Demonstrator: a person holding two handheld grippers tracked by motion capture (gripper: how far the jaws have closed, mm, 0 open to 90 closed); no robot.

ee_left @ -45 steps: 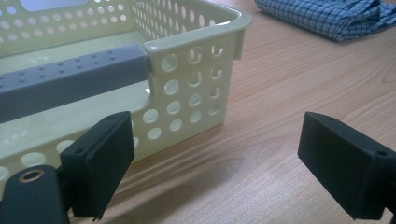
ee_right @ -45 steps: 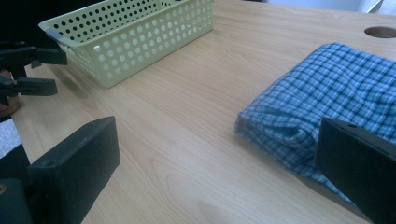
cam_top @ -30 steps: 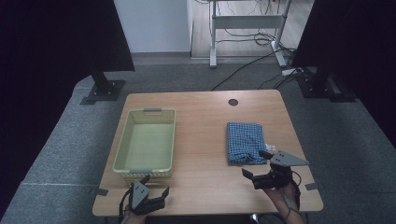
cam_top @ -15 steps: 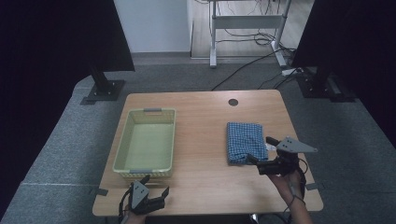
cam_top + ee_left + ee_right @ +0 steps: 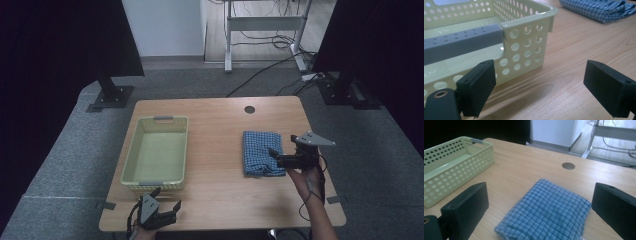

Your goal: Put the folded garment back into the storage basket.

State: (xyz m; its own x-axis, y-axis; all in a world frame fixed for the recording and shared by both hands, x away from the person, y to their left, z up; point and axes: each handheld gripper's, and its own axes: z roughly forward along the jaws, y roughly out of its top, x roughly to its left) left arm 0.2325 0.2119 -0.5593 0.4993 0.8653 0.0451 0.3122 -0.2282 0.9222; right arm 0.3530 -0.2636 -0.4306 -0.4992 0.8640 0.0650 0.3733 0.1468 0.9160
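The right gripper hangs over the right edge of the folded blue checked cloth, its jaws spread wide with nothing between them; in the right gripper view the cloth lies between and beyond the two black jaws, not yet touched as far as can be told. The cloth sits to the right of the pale green basket, well apart from it, with bare wood between. The left gripper rests low just in front of the basket's near end, also wide apart and empty; its own view looks at the basket's perforated near corner and grey handle strip.

Judging by this, the work is at its start: the cloth looks folded, still on the table and ungrasped, and the basket is empty. Closing on the cloth, lifting it and carrying it across to the basket seem all left to do.

Beyond the basket, the wooden table has a round cable hole near its far edge. It stands on grey carpet, with dark stands at either side and a metal frame with cables behind.
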